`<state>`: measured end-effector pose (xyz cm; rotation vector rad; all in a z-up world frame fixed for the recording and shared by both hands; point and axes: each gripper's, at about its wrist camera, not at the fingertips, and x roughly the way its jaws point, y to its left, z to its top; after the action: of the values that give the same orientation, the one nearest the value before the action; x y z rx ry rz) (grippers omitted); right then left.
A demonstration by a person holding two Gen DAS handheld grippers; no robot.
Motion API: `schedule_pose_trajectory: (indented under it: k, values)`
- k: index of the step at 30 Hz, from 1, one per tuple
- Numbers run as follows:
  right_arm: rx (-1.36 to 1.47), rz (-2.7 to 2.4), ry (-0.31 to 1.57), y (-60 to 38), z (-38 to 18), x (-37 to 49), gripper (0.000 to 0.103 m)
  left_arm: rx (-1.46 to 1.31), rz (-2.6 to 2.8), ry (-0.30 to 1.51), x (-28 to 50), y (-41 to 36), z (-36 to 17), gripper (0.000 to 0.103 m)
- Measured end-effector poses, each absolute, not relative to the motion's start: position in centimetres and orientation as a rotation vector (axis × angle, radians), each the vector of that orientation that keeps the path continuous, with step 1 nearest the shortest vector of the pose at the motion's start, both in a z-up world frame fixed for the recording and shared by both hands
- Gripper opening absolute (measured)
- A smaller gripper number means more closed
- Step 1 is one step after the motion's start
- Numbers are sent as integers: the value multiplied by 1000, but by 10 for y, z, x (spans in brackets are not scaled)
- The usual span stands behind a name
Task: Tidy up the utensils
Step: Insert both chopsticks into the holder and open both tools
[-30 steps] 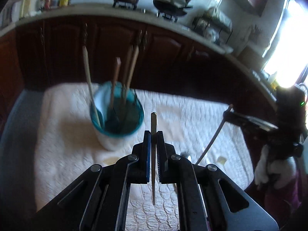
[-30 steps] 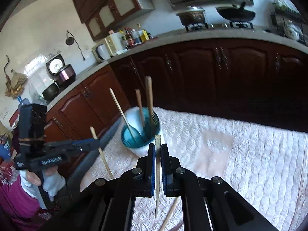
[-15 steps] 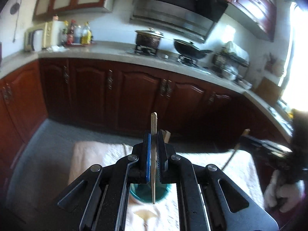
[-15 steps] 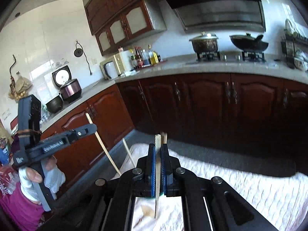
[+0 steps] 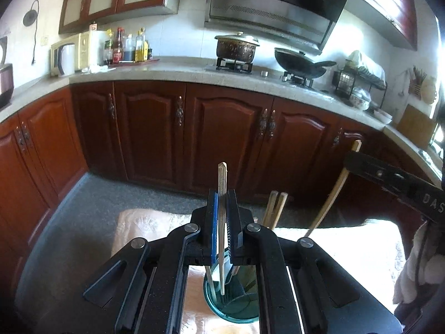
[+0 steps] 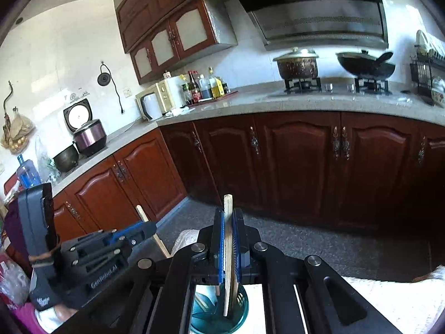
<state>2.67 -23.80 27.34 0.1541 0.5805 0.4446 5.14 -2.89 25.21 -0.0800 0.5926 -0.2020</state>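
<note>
My left gripper (image 5: pixel 222 203) is shut on a pale wooden chopstick (image 5: pixel 222 178) held upright; its lower tip hangs inside the rim of a teal cup (image 5: pixel 236 310) right below the jaws. Other chopsticks (image 5: pixel 275 208) stand in that cup. In the right wrist view my right gripper (image 6: pixel 228 222) is shut on a second chopstick (image 6: pixel 227 206), also hanging over the teal cup (image 6: pixel 242 314). Each gripper shows in the other's view: the right gripper (image 5: pixel 351 160) at the right edge, the left gripper (image 6: pixel 150 226) at the lower left, each with its stick.
The cup stands on a white quilted cloth (image 5: pixel 347 245) covering the table. Beyond a strip of grey floor (image 5: pixel 83 208) runs a row of dark wooden cabinets (image 5: pixel 228 139) under a counter with a pot (image 5: pixel 236 47) and a wok (image 5: pixel 300 61). A gloved hand (image 5: pixel 414 272) holds the right gripper.
Both grippers have lifted and tipped upward with their chopsticks. The cup, formerly ahead of the jaws, now sits under them. The two grippers have come closer together.
</note>
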Motion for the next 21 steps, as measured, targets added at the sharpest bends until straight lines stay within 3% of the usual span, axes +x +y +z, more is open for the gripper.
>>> schedule_pose_trajectory:
  k: [14, 16, 17, 18, 21]
  values:
    - [173, 455, 762, -226, 200, 51, 6, -50, -219, 698, 50, -41, 205, 4]
    - [192, 446, 781, -232, 198, 53, 14, -49, -223, 699, 49, -40, 206, 4]
    - [198, 443, 783, -235, 197, 52, 26, -52, -227, 700, 49, -40, 206, 4]
    - [201, 441, 784, -237, 197, 50, 31, -55, -230, 702, 48, -40, 206, 5]
    - [184, 442, 787, -241, 196, 42, 31, -69, -233, 714, 46, -38, 206, 15]
